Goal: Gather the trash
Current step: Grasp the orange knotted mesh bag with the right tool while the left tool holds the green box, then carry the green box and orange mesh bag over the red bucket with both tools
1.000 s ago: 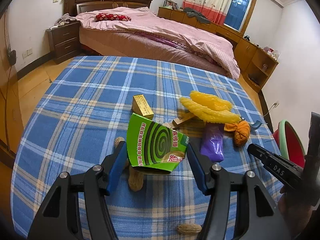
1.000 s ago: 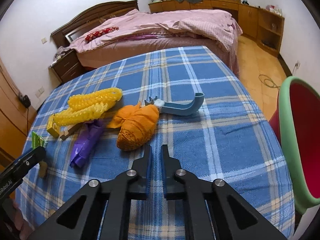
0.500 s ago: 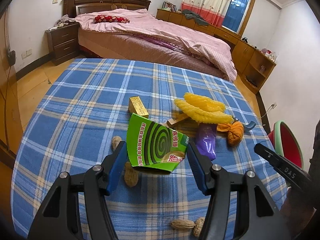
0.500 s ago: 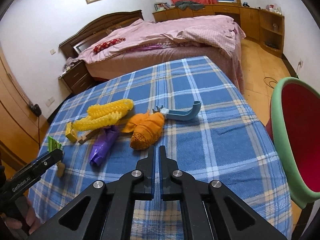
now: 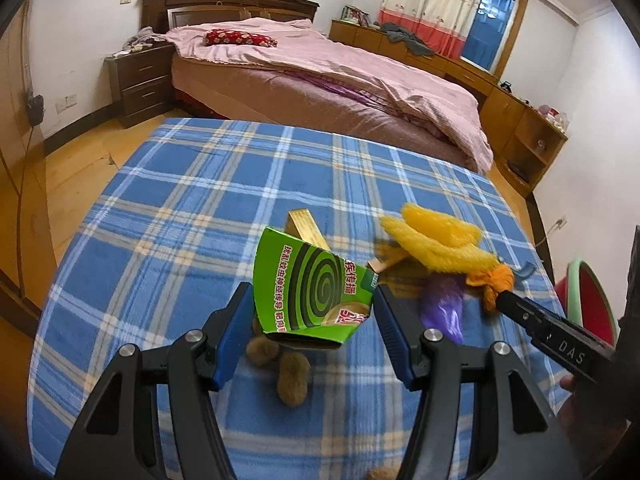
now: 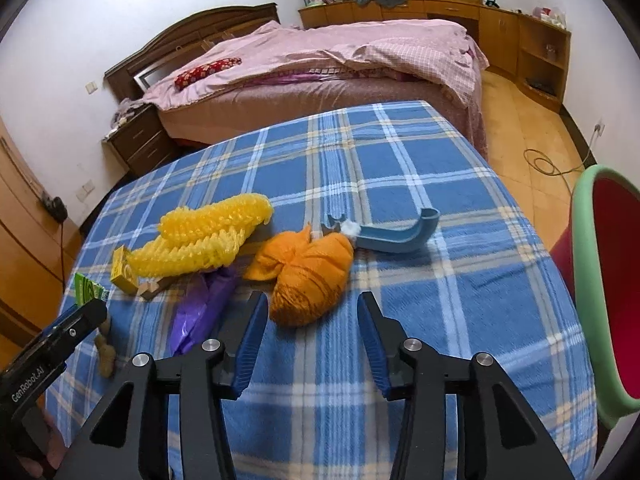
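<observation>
Left gripper (image 5: 314,320) clamps the green carton (image 5: 310,296) above the plaid table (image 5: 180,216), peanuts (image 5: 294,376) at 6 o'clock beneath; right gripper (image 6: 310,320) jaws opening, empty, orange bundle (image 6: 308,268) at 12 o'clock ahead.

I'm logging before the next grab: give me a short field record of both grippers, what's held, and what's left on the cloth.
left gripper: shut on green mosquito-coil box, lifted off the cloth
right gripper: jaws opening, nothing between them
nearest to right gripper: orange tied bag
also on plaid tablecloth: yellow foam netting, purple bag, blue plastic hook, peanuts
bin: beside table, at right
</observation>
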